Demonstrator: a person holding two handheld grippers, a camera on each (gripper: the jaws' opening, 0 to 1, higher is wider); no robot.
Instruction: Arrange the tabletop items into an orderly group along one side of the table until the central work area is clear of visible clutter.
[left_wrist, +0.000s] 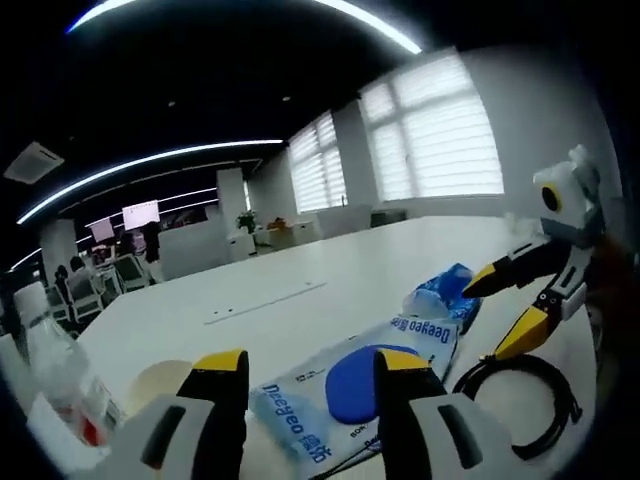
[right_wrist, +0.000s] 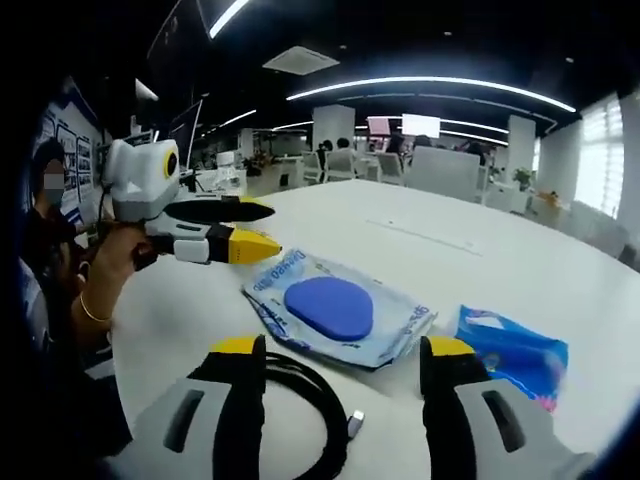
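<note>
While both grippers hover over the white table (right_wrist: 560, 270), left gripper (left_wrist: 312, 375) jaws spread above the blue-disc packet (left_wrist: 350, 385), right gripper (right_wrist: 340, 362) jaws spread too — black cable (right_wrist: 305, 395) coiled beneath, blue wrapper (right_wrist: 510, 352) (crumpled) beside the packet, plastic bottle (left_wrist: 55, 365) nearby.

Both views face each other low across the blue-pad packet (left_wrist: 350, 385) (right_wrist: 335, 308).

Open-plan office: desks (right_wrist: 440, 170), ceiling light strips (right_wrist: 430, 82).
</note>
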